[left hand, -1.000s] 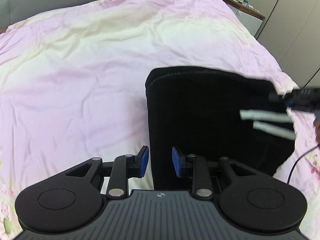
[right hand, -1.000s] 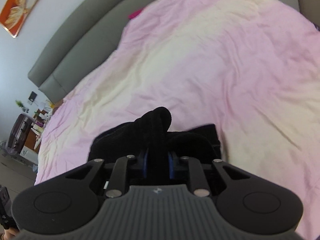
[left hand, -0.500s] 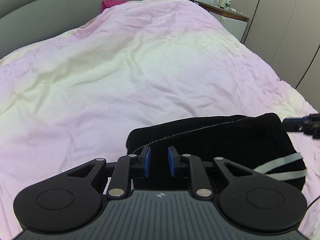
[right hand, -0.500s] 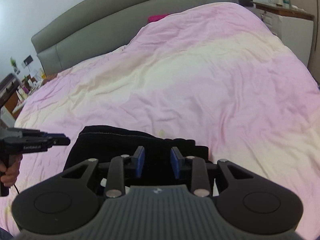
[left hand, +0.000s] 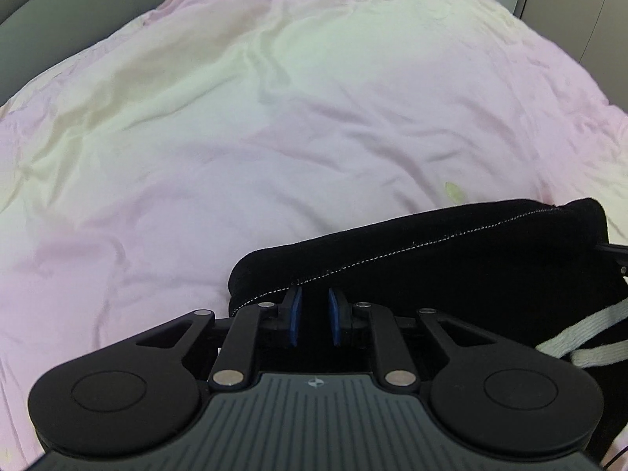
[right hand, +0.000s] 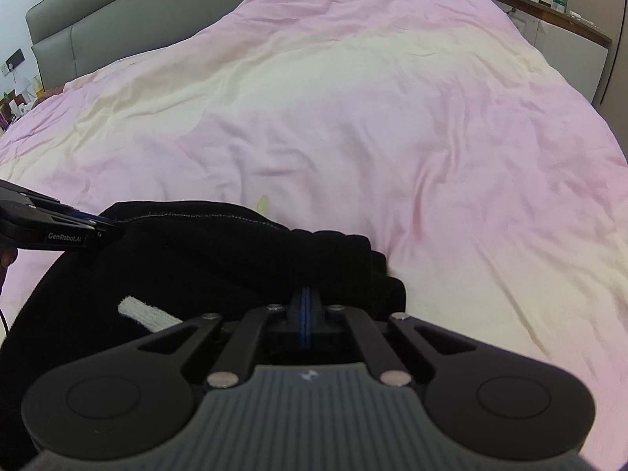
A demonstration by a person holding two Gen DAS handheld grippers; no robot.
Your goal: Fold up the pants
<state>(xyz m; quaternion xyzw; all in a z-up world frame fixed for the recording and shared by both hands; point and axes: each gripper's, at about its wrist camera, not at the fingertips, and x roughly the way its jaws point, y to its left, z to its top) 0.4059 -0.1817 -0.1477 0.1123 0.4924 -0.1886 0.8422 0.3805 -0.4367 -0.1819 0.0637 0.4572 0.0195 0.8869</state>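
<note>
The black pants point(left hand: 451, 259) lie folded into a thick bundle on the pink bedspread point(left hand: 274, 117), with a white drawstring point(left hand: 581, 333) at the right. My left gripper point(left hand: 313, 316) sits over the bundle's near left corner with its blue pads a little apart and nothing between them. In the right wrist view the pants point(right hand: 196, 251) fill the lower left, with the drawstring point(right hand: 145, 314) showing. My right gripper point(right hand: 305, 306) has its pads closed together at the bundle's near right edge; no cloth shows between them. The left gripper point(right hand: 106, 231) shows there at the bundle's left end.
The grey headboard point(right hand: 117, 11) runs along the far side of the bed. A nightstand point(right hand: 557, 11) with bottles stands at the far right by a wardrobe. The bedspread point(right hand: 392, 117) stretches wide beyond the pants.
The right gripper let go of the raised fold of the pants, opened, then closed its pads empty. The left gripper moved to the bundle's left corner and stayed open.
</note>
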